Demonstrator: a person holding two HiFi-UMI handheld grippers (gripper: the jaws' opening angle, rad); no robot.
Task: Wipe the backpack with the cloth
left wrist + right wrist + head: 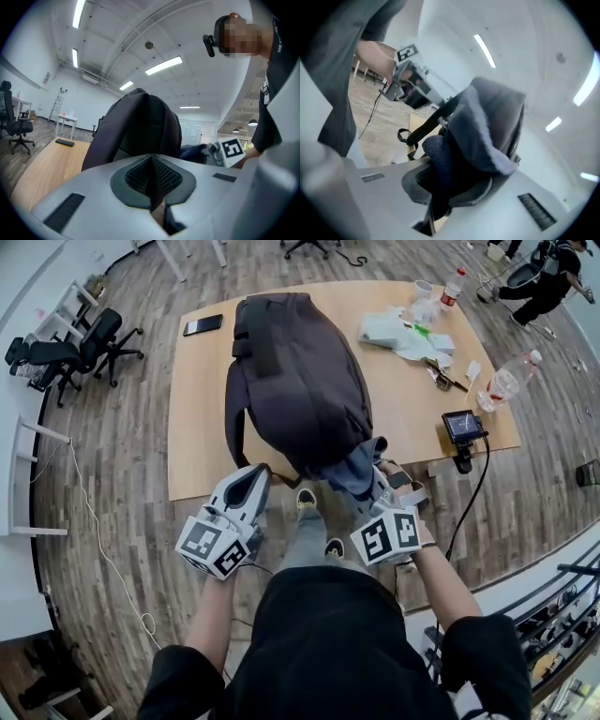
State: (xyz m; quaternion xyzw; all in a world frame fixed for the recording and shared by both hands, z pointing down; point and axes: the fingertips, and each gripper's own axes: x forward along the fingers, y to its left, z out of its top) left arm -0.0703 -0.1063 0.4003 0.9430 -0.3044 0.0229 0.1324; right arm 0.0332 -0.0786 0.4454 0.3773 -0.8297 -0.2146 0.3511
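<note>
The backpack lies lengthwise on the table, straight ahead of both grippers, with its near end at the table edge, right at their tips. It is dark, between charcoal and brown, rounded and full, with a darker panel across its far end and mesh padding on the side that faces the left gripper. A thin strap loops down its left flank toward that gripper. The left gripper sits at the near left corner of the backpack, its jaws pressed together on a thin dark strip that looks like the end of the strap. The right gripper is at the near right corner, just beside the left one, its jaws clamped on the cloth. The cloth is blue-grey, bunched between the jaws, and spills forward from them against the end of the backpack. A phone lies on the table far beyond the left gripper, apart from the backpack.
</note>
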